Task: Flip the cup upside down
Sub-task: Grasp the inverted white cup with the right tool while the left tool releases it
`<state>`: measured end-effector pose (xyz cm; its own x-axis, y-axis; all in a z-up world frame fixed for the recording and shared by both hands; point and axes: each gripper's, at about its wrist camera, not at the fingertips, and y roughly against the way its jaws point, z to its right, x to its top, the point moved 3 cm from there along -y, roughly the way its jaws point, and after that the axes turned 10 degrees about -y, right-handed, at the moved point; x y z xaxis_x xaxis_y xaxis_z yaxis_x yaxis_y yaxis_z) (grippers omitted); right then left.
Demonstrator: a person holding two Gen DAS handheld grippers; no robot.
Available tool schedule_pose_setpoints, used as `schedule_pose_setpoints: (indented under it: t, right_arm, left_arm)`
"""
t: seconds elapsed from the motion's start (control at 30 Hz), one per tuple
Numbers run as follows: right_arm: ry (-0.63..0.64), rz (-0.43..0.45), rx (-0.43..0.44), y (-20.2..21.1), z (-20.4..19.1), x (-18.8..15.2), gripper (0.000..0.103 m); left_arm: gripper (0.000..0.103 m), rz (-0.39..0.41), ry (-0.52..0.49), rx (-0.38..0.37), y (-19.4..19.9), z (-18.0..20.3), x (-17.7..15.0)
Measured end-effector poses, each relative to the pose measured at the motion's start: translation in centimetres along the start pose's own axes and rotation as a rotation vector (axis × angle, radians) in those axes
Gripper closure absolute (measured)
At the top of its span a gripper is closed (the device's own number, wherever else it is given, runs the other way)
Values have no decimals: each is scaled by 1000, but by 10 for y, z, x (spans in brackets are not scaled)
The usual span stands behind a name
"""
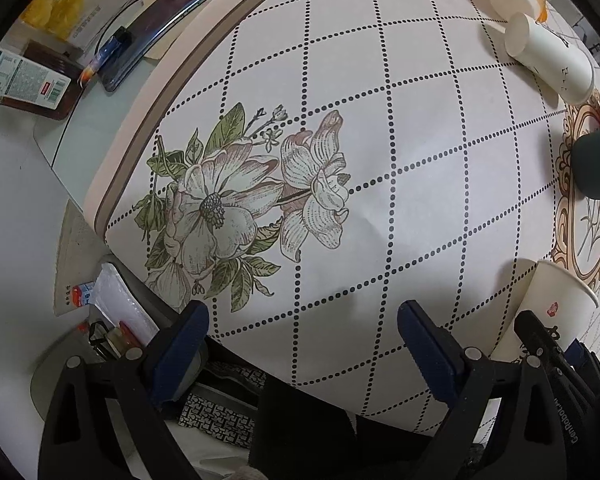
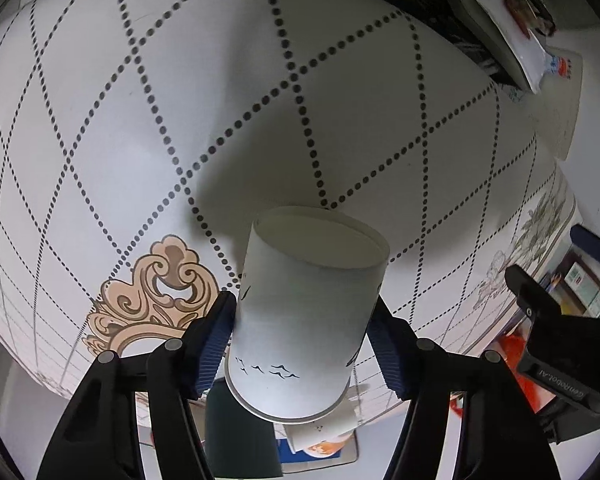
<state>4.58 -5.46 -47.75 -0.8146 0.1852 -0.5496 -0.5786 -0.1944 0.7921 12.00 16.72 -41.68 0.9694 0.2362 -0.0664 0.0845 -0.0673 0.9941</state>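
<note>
The white paper cup (image 2: 300, 312) is pinched at its sidewalls by the right gripper (image 2: 302, 340), above the worktop (image 2: 220, 100), its flat base pointing away from the camera. The worktop carries a white cloth with a dotted diamond grid and a printed flower motif (image 1: 236, 200). The left gripper (image 1: 302, 340) hovers over the cloth, fingers spread and holding nothing, with two other cups (image 1: 540, 40) lying at the far edge.
</note>
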Motion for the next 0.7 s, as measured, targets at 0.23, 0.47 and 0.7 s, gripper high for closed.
schedule_pose_setpoints:
  t: [0.23,0.47,0.7]
  right_arm:
    - [-97,-13,21,-4,19,3,37]
    - [-290,-46,113,-7,47,1,37]
    - [-636,-92,296,-12,78,-13,37]
  left_arm:
    - [6,9,-11,11,8,4,8]
    - [6,15,-19,17,15,5,10]
    - [6,27,-40,29,23,9,14]
